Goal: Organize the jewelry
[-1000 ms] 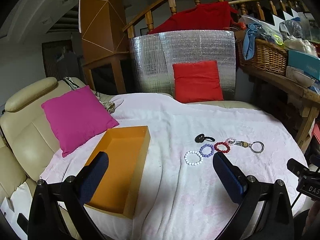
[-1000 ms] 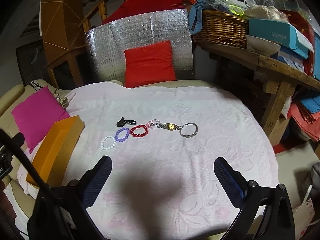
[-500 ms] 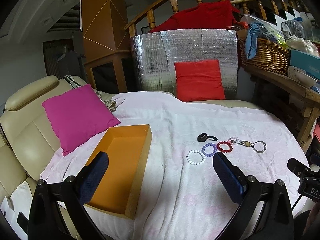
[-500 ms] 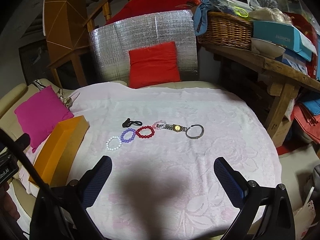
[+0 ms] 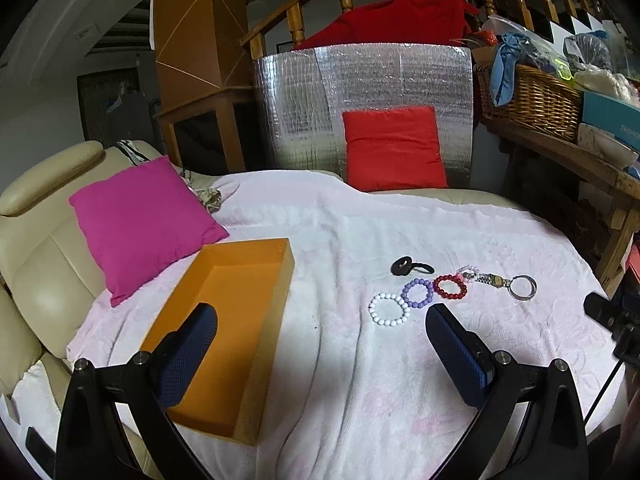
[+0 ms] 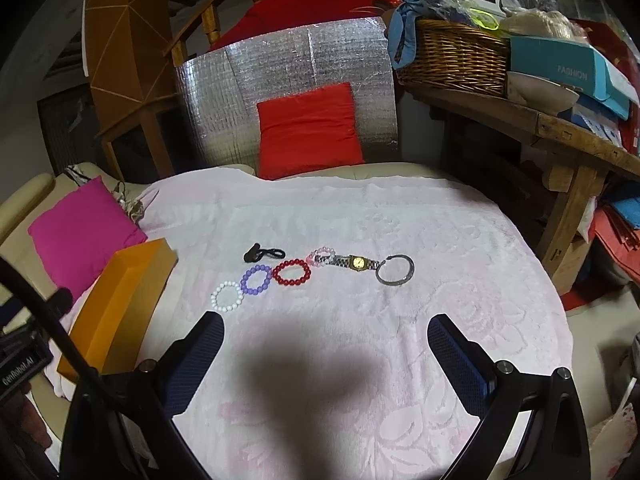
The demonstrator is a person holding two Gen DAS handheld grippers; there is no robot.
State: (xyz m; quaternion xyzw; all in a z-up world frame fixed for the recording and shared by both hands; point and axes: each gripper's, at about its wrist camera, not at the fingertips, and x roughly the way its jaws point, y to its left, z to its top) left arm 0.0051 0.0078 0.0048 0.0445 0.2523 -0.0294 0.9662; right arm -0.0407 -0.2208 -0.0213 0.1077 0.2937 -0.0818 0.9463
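Above the near edge of the pink blanket (image 6: 360, 216), the right hand-held gripper (image 6: 324, 344) hangs with its blue-padded fingers spread wide and nothing between them; its own shadow darkens the cloth below. The left hand-held gripper (image 5: 320, 336) is likewise spread and empty, its left finger covering part of the orange box (image 5: 236, 312), whose inside shows bare where it can be seen. In the right wrist view the box is partly cut off by a dark cable and the other rig at the left edge.

The jewelry lies in a loose row on the blanket, right of the box and apart from it: a white bead bracelet (image 6: 227, 296), touching a purple bead bracelet (image 6: 256, 279), beside a red bead bracelet (image 6: 292, 272), then a small pink bead bracelet (image 6: 320, 257) overlapped by the band of a wristwatch (image 6: 357, 262), and a silver bangle (image 6: 395, 270) at the end. Behind them sits a black clip-like piece (image 6: 262, 254), too small to identify.

A magenta pillow (image 5: 140, 224) leans on the cream sofa; a red pillow (image 6: 308, 128) rests against a foil panel (image 6: 288, 64). A wicker basket (image 6: 452, 56) stands on the cluttered wooden bench (image 6: 560, 132).
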